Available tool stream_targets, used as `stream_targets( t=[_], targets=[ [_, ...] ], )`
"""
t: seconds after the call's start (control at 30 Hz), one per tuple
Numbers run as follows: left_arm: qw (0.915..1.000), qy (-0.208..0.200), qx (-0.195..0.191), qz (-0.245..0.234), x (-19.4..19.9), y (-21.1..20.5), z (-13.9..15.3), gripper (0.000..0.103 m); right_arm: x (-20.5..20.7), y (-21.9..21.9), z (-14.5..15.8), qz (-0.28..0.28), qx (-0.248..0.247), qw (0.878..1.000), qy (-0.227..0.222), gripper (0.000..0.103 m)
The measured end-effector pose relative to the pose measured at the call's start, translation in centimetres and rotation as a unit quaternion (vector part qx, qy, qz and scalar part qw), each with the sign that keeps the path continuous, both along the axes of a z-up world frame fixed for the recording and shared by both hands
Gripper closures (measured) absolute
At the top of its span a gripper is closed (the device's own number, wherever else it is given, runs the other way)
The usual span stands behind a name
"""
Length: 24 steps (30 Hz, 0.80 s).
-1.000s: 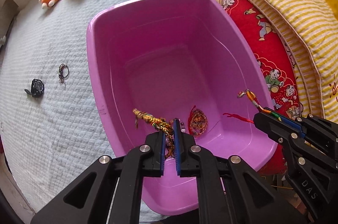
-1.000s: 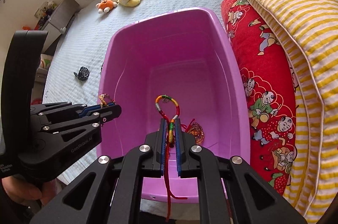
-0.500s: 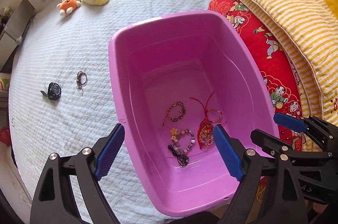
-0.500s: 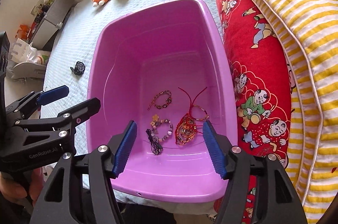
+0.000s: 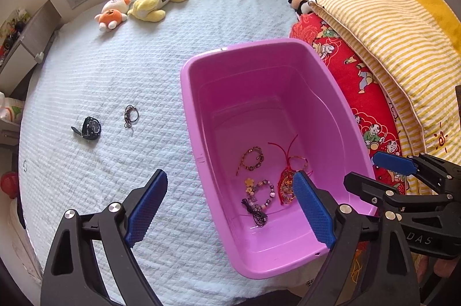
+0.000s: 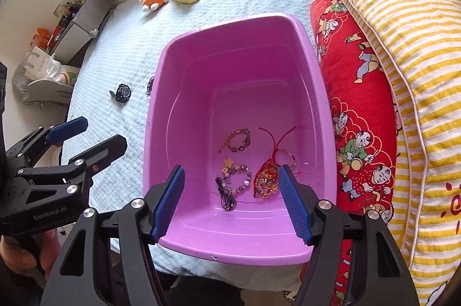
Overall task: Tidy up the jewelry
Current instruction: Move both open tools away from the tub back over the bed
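Two readable marks, "GenRobot.AI" left gripper (image 6: pixel 86 135), "DAS" right gripper (image 5: pixel 374 173)

We read "GenRobot.AI" on the left gripper (image 6: pixel 89 135) body, and "DAS" on the right gripper (image 5: pixel 374 172) body.

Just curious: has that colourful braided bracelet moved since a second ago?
Yes. The braided bracelet left the right gripper, whose jaws are now open, and lies on the pink tub floor.
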<state>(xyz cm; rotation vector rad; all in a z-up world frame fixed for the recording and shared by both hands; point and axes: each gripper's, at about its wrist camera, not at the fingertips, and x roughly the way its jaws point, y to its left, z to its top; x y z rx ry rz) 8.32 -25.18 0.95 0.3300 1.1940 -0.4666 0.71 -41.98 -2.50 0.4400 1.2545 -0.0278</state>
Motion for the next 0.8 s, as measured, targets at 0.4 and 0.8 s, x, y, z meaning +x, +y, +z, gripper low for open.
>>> stream_targets(
  t=[0.4,0.8],
  targets=[
    [0.9977,-0.009,-0.032,0.059,0.3,10.3,1.5,0.01,1.8,9.8,1.4,0.048,-0.018,0.999,-0.002,0.037],
    [0.9942,-0.048,0.029,0.092,2.3,27.3,-1.2,0.009,3.7,24.3,-0.1,0.054,-0.018,0.998,0.006,0.037]
  ],
)
